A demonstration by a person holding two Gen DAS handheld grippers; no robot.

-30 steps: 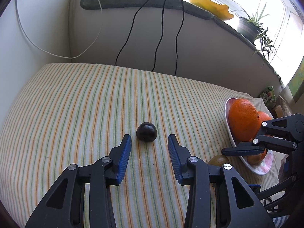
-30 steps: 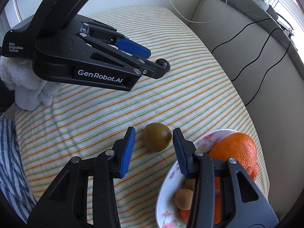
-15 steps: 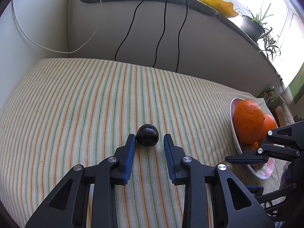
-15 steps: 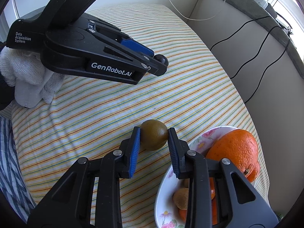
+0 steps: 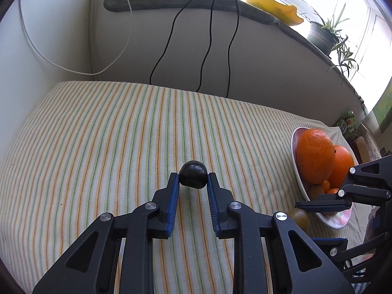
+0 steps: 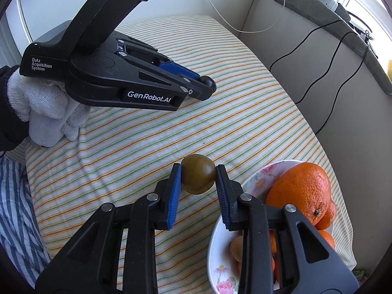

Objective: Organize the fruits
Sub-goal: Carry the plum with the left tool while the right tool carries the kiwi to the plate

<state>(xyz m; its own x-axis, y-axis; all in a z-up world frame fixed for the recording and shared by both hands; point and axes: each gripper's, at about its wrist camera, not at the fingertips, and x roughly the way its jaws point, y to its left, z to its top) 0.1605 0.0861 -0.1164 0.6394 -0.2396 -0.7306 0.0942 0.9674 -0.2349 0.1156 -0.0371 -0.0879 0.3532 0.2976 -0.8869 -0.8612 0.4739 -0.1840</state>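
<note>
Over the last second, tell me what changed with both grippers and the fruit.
Both grippers closed. The left gripper slid forward and shut on the dark fruit; the right gripper advanced and clamped the green-brown fruit. Both fruits seem to sit where they were on the striped cloth. The bowl with its oranges stayed put.

Home room, striped tablecloth [image 5: 103,147], floral fruit bowl [image 6: 218,264], windowsill potted plant [image 5: 323,36]
</note>
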